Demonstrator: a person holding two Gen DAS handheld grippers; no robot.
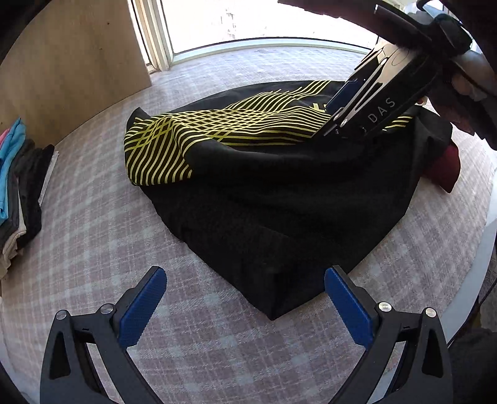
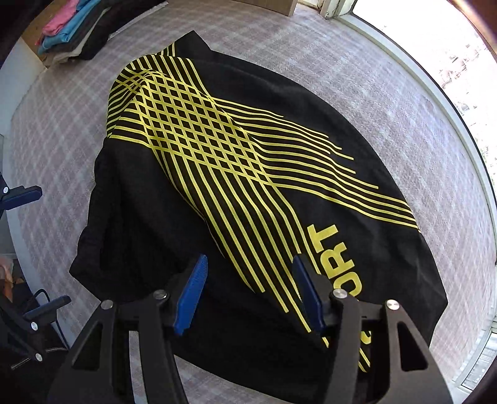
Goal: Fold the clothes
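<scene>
A black T-shirt with yellow crossing stripes (image 1: 254,192) lies partly folded on the checked cover; in the right wrist view the shirt (image 2: 217,149) fills the middle, with yellow letters near my fingers. My left gripper (image 1: 245,276) is open, its blue pads either side of the shirt's near corner, not touching it. My right gripper (image 2: 248,267) is open, low over the shirt's near part, with cloth between the pads. In the left wrist view the right gripper (image 1: 329,124) comes down from the upper right onto the shirt.
A stack of folded clothes (image 1: 18,186) lies at the left edge, also seen in the right wrist view (image 2: 68,28). A dark red garment (image 1: 444,167) lies beyond the shirt's right side. A wooden panel (image 1: 68,62) and a window (image 1: 264,21) bound the far side.
</scene>
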